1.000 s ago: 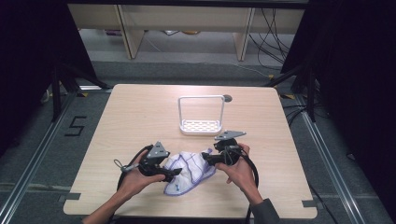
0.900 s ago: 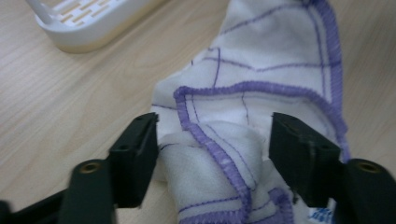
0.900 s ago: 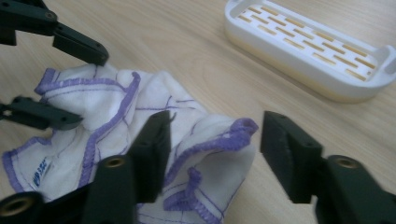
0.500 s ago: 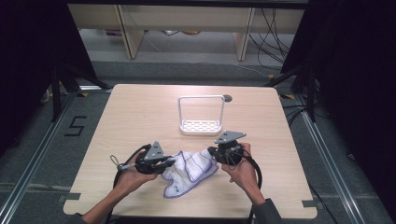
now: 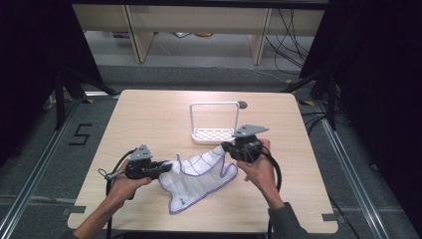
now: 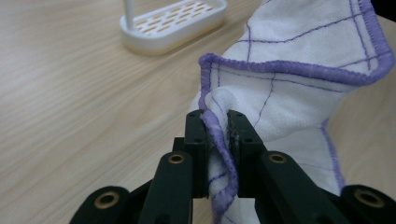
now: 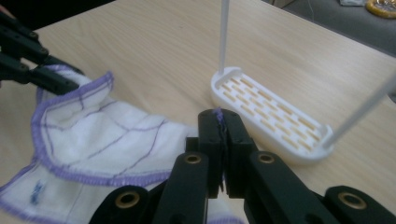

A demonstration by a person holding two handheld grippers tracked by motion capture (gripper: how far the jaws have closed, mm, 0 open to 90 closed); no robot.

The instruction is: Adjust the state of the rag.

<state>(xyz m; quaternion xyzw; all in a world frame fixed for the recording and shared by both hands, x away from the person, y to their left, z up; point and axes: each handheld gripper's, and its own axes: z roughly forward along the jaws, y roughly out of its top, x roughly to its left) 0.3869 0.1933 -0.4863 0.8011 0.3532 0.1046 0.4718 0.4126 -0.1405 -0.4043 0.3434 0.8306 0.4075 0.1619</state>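
Pale wooden worktop [image 5: 149, 114] ringed by dark floor and shelving, with a white rack [image 5: 214, 134] standing toward its far middle. Nearer the front edge, a white cloth [image 5: 196, 177] with purple hem and grid lines, no longer bunched in a heap as a second ago but drawn out between two grips. Left hand-held gripper [image 5: 161, 168]: jaws just closed, now pinching the purple hem at the cloth's left end, with fabric folded between the pads in the left gripper view. Right hand-held gripper [image 5: 226, 147]: likewise clamped shut on a thin corner of the hem, just in front of the rack, and raised off the wood compared with a moment back. Hands farther apart than before, fabric sagging in a shallow curve between them, middle and near corner lying on the wood. Judged from this: grasping done on both sides, spreading under way; probably next, more outward pull to flatten the cloth, or a lift toward the rack's bar. Risk: thin bite on the right slipping off the hem under tension.
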